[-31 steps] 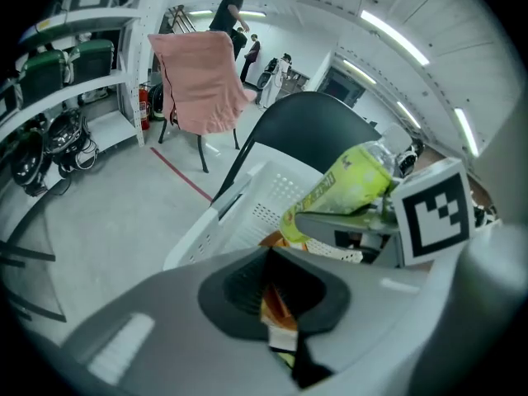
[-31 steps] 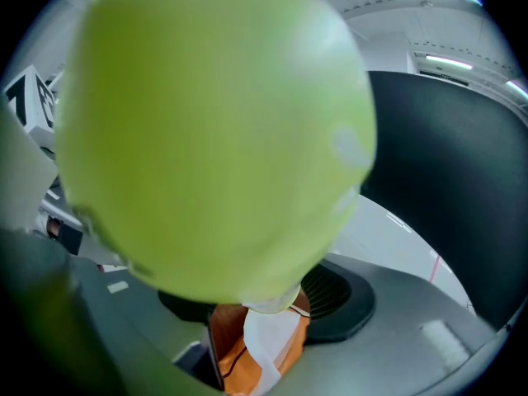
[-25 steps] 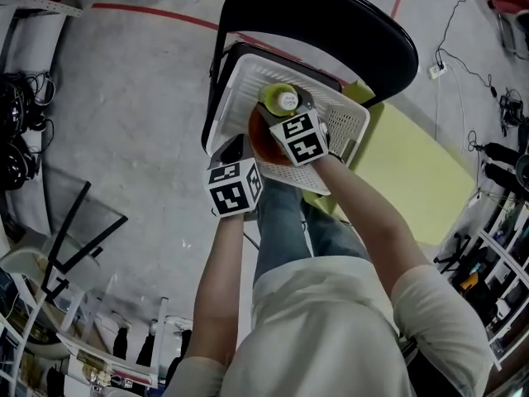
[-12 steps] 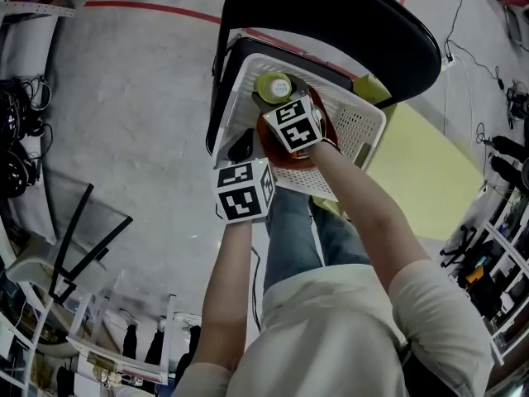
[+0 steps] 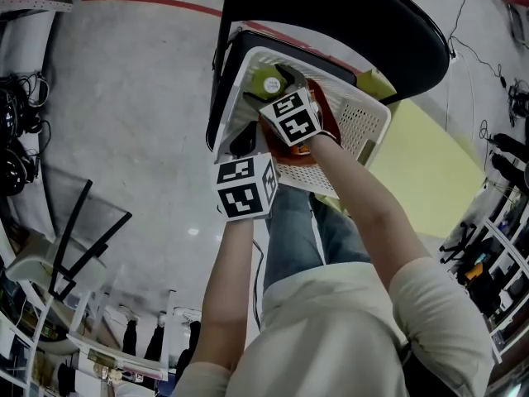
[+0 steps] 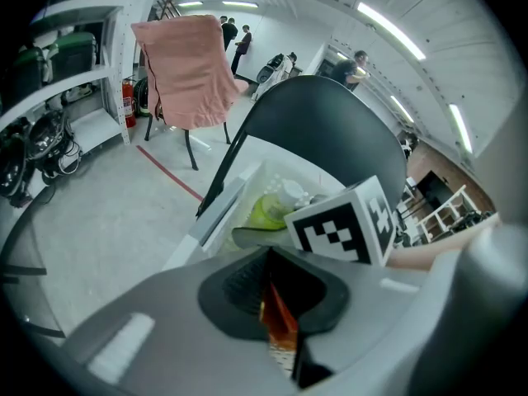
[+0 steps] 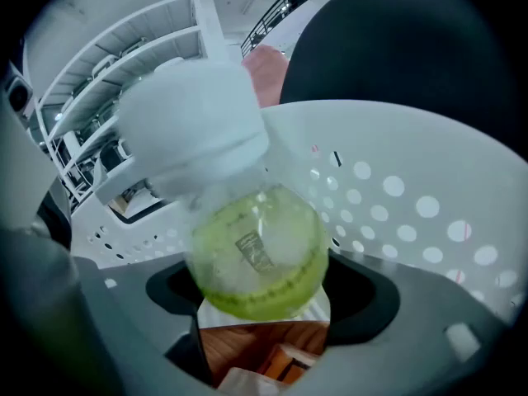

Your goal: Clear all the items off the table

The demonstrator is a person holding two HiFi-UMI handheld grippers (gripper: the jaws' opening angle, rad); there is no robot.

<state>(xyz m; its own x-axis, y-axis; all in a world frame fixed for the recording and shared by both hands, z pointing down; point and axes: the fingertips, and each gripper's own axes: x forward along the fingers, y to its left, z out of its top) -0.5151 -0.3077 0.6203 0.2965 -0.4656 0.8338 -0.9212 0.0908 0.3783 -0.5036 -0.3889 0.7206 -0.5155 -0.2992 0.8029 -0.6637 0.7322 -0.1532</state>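
Right gripper [image 5: 283, 79] hovers inside white basket [image 5: 366, 119] on black chair [image 5: 347, 15], beside green bottle [image 5: 266, 83].

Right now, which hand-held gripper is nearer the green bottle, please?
The right hand-held gripper, inside the white perforated basket; the left, gripping an orange packet, hovers at its rim.

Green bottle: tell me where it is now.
Head view: the green bottle is in the white basket on the black chair, far-left corner, just ahead of the right gripper.

In the head view, the cube [image 5: 291, 118] on the right gripper [image 5: 281, 79] covers its jaws and part of the green bottle [image 5: 266, 82]. In the right gripper view, the bottle cap [image 7: 194, 122] is blurred. The left gripper [image 6: 271, 258] hides most of what appears to be an orange packet [image 6: 276, 320].
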